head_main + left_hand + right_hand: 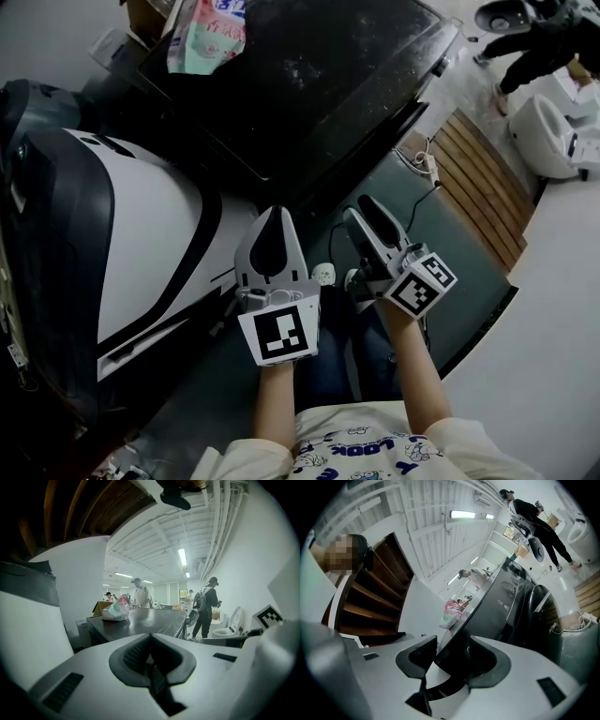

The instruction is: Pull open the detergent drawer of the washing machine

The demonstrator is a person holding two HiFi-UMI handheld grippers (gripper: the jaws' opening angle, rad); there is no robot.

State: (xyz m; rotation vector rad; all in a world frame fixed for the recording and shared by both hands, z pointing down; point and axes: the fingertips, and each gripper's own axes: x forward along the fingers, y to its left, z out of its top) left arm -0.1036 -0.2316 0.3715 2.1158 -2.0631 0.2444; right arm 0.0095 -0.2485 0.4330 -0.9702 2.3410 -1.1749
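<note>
- Dark ribbed pads (133, 656) on the left claw (150, 637) are pressed together. Nothing is between them.
- White smooth plastic makes up the body of that claw. It ends in a cube (281, 335) with a black and white square mark.
- The right claw (452, 651) has its two dark pads (417, 656) apart, with a gap between them. Nothing is in the gap.
- The right claw is rolled to one side, and its own marked cube (422, 281) is tilted.
- Both claws are held out side by side in front of the person. They are close together but not touching.
- The washing machine (309, 84) stands ahead of both claws, and neither one touches it. It is a big box with a flat, shiny black top.
- Its front (506, 606) is dark too, with small white signs and a round door (539, 606).
- I cannot pick out the detergent drawer on that dark front.
- A soft, crinkly pink and green bag (208, 33) lies on the far part of the top.
- A big, round, smooth white and black machine (141, 253) sits to the left.
- A mat of brown wooden slats (483, 183) lies on the floor to the right.
</note>
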